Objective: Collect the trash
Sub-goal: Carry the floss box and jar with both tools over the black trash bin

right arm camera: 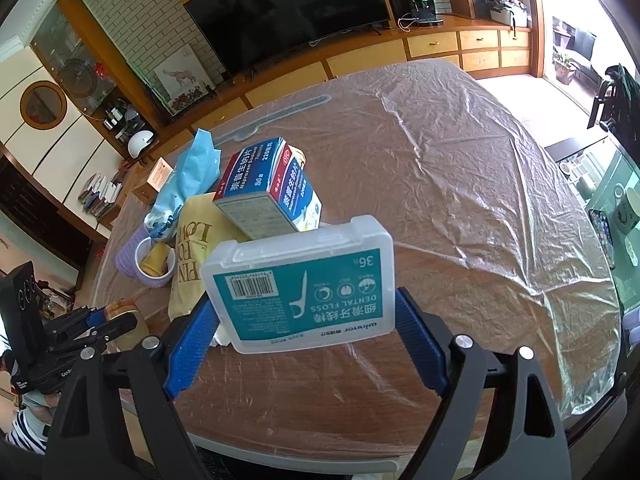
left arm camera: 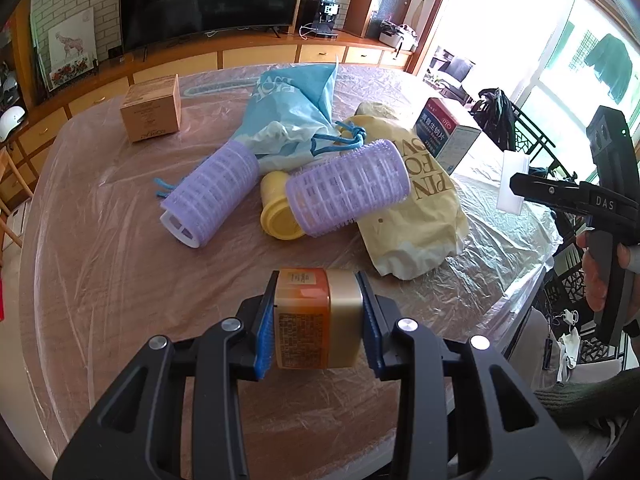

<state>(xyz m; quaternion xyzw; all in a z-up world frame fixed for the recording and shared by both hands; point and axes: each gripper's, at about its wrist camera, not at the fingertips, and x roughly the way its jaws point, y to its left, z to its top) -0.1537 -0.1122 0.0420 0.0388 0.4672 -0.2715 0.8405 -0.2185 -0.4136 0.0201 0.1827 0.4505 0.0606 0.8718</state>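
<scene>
My left gripper (left arm camera: pixel 318 320) is shut on a small orange jar with a gold lid (left arm camera: pixel 316 318), held just above the table (left arm camera: pixel 100 280). My right gripper (right arm camera: pixel 304 320) is shut on a clear dental floss box with a teal label (right arm camera: pixel 300 284), held above the table's near edge. On the table lie two purple hair rollers (left arm camera: pixel 212 196) (left arm camera: pixel 348 186), a yellow cup (left arm camera: pixel 276 210), a blue drawstring bag (left arm camera: pixel 288 116), a yellow bag (left arm camera: pixel 420 216) and a blue-and-white medicine box (left arm camera: pixel 446 136). The medicine box also shows in the right wrist view (right arm camera: pixel 268 188). The right gripper shows at the right of the left wrist view (left arm camera: pixel 512 184).
A brown cardboard box (left arm camera: pixel 152 108) stands at the table's far left. The table is covered with crinkled clear plastic film (right arm camera: pixel 460 200). A wooden TV cabinet (left arm camera: pixel 240 56) with a TV runs behind the table. A black chair (left arm camera: pixel 496 116) stands to the right.
</scene>
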